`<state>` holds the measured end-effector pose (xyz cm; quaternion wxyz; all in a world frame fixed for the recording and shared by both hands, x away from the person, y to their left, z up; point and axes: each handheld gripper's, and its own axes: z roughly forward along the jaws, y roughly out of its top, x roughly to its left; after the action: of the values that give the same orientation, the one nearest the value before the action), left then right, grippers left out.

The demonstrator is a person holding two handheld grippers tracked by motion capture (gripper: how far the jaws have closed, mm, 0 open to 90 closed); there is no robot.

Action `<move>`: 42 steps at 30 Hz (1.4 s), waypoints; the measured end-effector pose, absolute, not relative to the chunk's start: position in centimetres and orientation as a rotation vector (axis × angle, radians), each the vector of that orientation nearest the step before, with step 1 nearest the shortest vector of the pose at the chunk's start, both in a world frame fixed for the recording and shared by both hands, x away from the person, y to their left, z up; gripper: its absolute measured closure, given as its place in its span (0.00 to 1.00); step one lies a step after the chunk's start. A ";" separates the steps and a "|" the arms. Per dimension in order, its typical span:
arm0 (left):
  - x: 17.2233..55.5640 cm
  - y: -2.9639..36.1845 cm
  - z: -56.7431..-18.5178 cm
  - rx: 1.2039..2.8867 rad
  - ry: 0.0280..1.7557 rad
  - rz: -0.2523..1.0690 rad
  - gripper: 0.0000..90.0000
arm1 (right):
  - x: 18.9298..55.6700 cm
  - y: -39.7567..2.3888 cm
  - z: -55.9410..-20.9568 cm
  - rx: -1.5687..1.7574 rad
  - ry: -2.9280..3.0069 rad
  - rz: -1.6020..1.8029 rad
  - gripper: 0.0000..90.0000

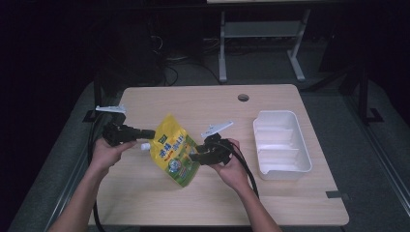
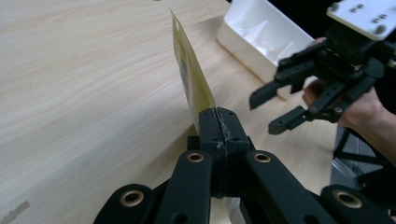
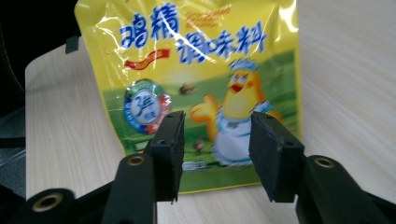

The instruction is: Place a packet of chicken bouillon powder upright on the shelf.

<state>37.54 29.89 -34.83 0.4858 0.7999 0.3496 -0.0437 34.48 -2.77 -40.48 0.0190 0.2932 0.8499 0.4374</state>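
Now we clamp our left gripper (image 1: pixel 147 134) on the yellow pouch's (image 1: pixel 175 151) upper edge; its long axis runs toward us over the table (image 1: pixel 203 104), while our right gripper (image 3: pixel 216 154) stands apart.

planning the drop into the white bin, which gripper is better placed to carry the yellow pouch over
Left: the left gripper is shut on the yellow pouch's edge and holds it up. The right gripper stands open, off it, though nearer the white bin.
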 end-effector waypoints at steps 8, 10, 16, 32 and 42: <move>36.9 28.8 -32.6 1.998 0.724 -0.135 1.00 | 35.3 -3.0 -38.6 0.880 2.591 1.457 0.46; 36.7 28.4 -32.3 2.016 0.690 -0.143 1.00 | 35.4 -3.1 -38.4 0.878 2.586 1.475 0.44; 36.0 26.9 -31.5 2.065 0.585 -0.159 1.00 | 36.7 -3.1 -37.7 0.874 2.588 1.601 0.40; 35.5 25.8 -31.1 2.108 0.516 -0.130 1.00 | 36.5 -2.0 -37.6 0.695 2.718 1.628 0.76; 35.8 26.0 -31.3 2.121 0.567 -0.068 0.97 | 35.7 -1.9 -37.5 0.628 2.750 1.611 0.99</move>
<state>35.76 26.03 -31.26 0.4553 0.8597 0.2299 -0.0277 35.70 -1.86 -37.48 -0.0533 0.1930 0.8454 0.4951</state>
